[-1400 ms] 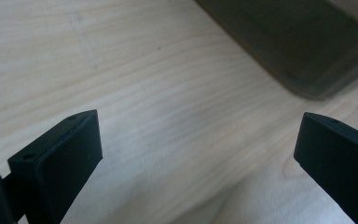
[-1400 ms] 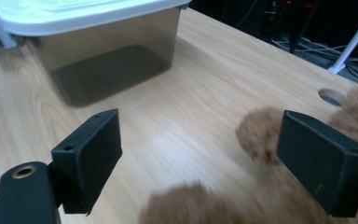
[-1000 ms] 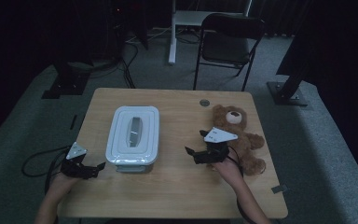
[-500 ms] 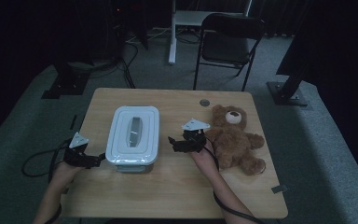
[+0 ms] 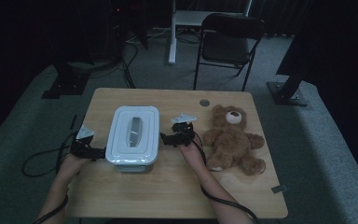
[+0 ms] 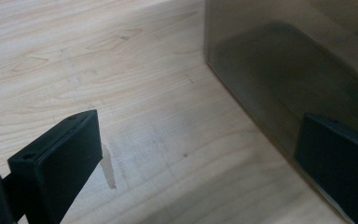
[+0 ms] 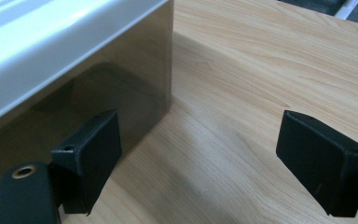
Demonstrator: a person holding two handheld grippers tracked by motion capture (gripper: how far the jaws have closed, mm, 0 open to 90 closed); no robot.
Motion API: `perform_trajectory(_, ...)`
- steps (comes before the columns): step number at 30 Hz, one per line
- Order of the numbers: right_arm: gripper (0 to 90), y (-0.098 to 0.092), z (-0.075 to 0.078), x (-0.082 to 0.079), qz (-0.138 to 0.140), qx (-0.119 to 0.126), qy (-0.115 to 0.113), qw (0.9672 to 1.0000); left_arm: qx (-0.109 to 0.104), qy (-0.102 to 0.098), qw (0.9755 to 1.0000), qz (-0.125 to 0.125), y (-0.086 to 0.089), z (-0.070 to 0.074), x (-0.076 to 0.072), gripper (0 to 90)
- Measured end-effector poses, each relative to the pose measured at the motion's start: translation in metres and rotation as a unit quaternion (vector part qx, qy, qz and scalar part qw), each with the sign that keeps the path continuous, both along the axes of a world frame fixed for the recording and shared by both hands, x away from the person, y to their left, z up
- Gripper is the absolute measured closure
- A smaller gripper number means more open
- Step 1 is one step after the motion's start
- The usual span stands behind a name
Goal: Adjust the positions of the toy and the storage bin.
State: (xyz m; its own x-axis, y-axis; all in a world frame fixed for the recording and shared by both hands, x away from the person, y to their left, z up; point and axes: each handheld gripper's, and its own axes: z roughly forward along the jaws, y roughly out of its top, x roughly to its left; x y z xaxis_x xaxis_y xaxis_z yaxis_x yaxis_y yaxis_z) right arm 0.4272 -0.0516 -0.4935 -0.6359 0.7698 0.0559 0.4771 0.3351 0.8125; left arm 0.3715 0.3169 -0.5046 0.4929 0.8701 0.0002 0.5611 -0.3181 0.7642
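Closing in from both sides, the two claws now flank the white-lidded storage box [image 5: 134, 136] that sits left of centre on the counter [image 5: 168, 196]. Nearest, the person's forearms come in from the near edge. The left claw [image 5: 94, 151] stands at the box's left wall, jaws spread wide; in the left gripper view one jaw hangs over bare wood and the other is right against the smoky, see-through wall [image 6: 284, 60]. The right claw [image 5: 166, 138] is also wide open at the box's right wall; in the right gripper view one jaw lies close along the tinted side [image 7: 98, 93] and the other is out over the counter.

Compared with a second ago, the right claw has left its place in front of the teddy bear [image 5: 233, 139] and travelled left to the box, while the left claw has edged in from the counter's left rim. That reads as both hands getting set to take the box by its sides, or work its lid [image 5: 134, 130]; neither grips anything yet.

Through the dim walls I cannot tell whether the box holds anything; the lid is shut with a grey handle strip along its middle.

Farther right, the bear lies on its back, well clear of the right claw. Beyond the counter's far edge stands a dark folding chair [image 5: 228, 42].
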Motion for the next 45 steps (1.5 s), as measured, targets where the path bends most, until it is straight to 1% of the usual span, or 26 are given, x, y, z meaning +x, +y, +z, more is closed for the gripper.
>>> perform_trajectory(5, 13.3, 0.004, -0.001, 0.004, 0.0, 0.007, 0.016, 0.9998, -0.01, -0.006, 0.9999, -0.01, -0.007, 0.001, -0.002, 1.7)
perform_trajectory(6, 13.3, 0.003, -0.001, 0.004, 0.001, 0.009, 0.021, 0.9997, -0.005, -0.006, 0.9999, -0.011, -0.008, 0.002, -0.003, 1.8)
perform_trajectory(7, 13.3, 0.003, -0.001, 0.003, 0.001, 0.014, 0.021, 0.9997, -0.003, -0.008, 0.9999, -0.009, -0.009, 0.002, -0.004, 1.8)
perform_trajectory(8, 13.3, 0.004, -0.001, 0.003, 0.0, 0.012, 0.023, 0.9997, -0.003, -0.008, 0.9999, -0.008, -0.009, 0.002, -0.004, 1.8)
perform_trajectory(9, 13.3, 0.005, -0.001, 0.002, 0.001, 0.009, 0.027, 0.9996, -0.006, -0.006, 0.9999, -0.008, -0.009, 0.002, -0.005, 1.8)
perform_trajectory(11, 13.3, 0.008, -0.001, 0.001, 0.007, 0.003, 0.025, 0.9997, -0.004, -0.005, 1.0, -0.006, -0.009, 0.003, -0.007, 1.8)
perform_trajectory(15, 13.2, 0.011, 0.003, 0.0, 0.02, -0.004, 0.03, 0.9993, -0.003, -0.009, 1.0, 0.003, -0.012, 0.004, -0.013, 1.8)
perform_trajectory(17, 13.1, 0.011, 0.005, 0.002, 0.022, -0.012, 0.034, 0.9991, -0.002, -0.014, 0.9999, 0.004, -0.014, 0.005, -0.017, 1.8)
perform_trajectory(19, 13.0, 0.01, 0.006, 0.004, 0.021, -0.027, 0.042, 0.9985, -0.001, -0.013, 0.9999, 0.005, -0.016, 0.006, -0.02, 1.8)
perform_trajectory(20, 13.0, 0.008, 0.007, 0.005, 0.02, -0.028, 0.038, 0.9987, -0.003, -0.014, 0.9999, 0.003, -0.017, 0.006, -0.021, 1.8)
perform_trajectory(22, 13.0, 0.006, 0.009, 0.005, 0.015, -0.029, 0.041, 0.9986, -0.007, -0.011, 0.9999, -0.003, -0.02, 0.007, -0.024, 1.8)
perform_trajectory(23, 13.0, 0.004, 0.01, 0.005, 0.013, -0.027, 0.037, 0.9989, -0.006, -0.011, 0.9999, -0.005, -0.022, 0.007, -0.025, 1.7)
perform_trajectory(25, 13.0, 0.001, 0.011, 0.007, 0.006, -0.036, 0.044, 0.9984, -0.005, -0.011, 0.9999, -0.007, -0.026, 0.007, -0.027, 1.8)
perform_trajectory(26, 13.0, -0.002, 0.011, 0.007, 0.002, -0.033, 0.044, 0.9985, -0.005, -0.012, 0.9999, -0.01, -0.029, 0.007, -0.028, 1.8)
perform_trajectory(27, 13.0, -0.004, 0.011, 0.008, 0.003, -0.025, 0.049, 0.9985, -0.006, -0.011, 0.9998, -0.012, -0.032, 0.006, -0.028, 1.8)
perform_trajectory(28, 13.1, -0.006, 0.011, 0.009, 0.0, -0.023, 0.056, 0.9982, -0.005, -0.014, 0.9998, -0.014, -0.035, 0.006, -0.029, 1.8)
perform_trajectory(31, 13.1, -0.01, 0.01, 0.011, -0.005, -0.022, 0.057, 0.9981, 0.002, -0.014, 0.9998, -0.017, -0.04, 0.007, -0.031, 1.8)
perform_trajectory(32, 13.2, -0.012, 0.011, 0.011, -0.007, -0.023, 0.058, 0.998, 0.005, -0.013, 0.9996, -0.024, -0.046, 0.007, -0.033, 1.8)
perform_trajectory(34, 13.2, -0.019, 0.013, 0.013, -0.008, -0.02, 0.054, 0.9983, 0.002, -0.015, 0.9994, -0.03, -0.05, 0.008, -0.034, 1.8)
perform_trajectory(35, 13.1, -0.021, 0.013, 0.014, -0.008, -0.014, 0.051, 0.9986, 0.0, -0.016, 0.9994, -0.032, -0.053, 0.008, -0.034, 1.7)
perform_trajectory(37, 13.1, -0.023, 0.014, 0.015, -0.008, -0.014, 0.053, 0.9984, 0.001, -0.015, 0.9993, -0.035, -0.055, 0.008, -0.035, 1.7)
perform_trajectory(39, 13.1, -0.028, 0.014, 0.018, -0.013, -0.018, 0.057, 0.9981, -0.01, -0.014, 0.999, -0.04, -0.057, 0.009, -0.036, 1.7)
perform_trajectory(40, 13.1, -0.029, 0.014, 0.019, -0.014, -0.022, 0.059, 0.9979, -0.012, -0.016, 0.9991, -0.037, -0.057, 0.009, -0.037, 1.7)
perform_trajectory(41, 13.1, -0.029, 0.014, 0.02, -0.013, -0.028, 0.059, 0.9978, -0.009, -0.019, 0.9994, -0.029, -0.056, 0.009, -0.037, 1.7)
perform_trajectory(43, 13.1, -0.03, 0.013, 0.023, -0.013, -0.037, 0.06, 0.9975, -0.002, -0.02, 0.9998, -0.007, -0.053, 0.009, -0.036, 1.7)
perform_trajectory(45, 13.1, -0.03, 0.012, 0.027, -0.012, -0.036, 0.063, 0.9973, -0.003, -0.019, 0.9997, 0.013, -0.049, 0.008, -0.033, 1.8)
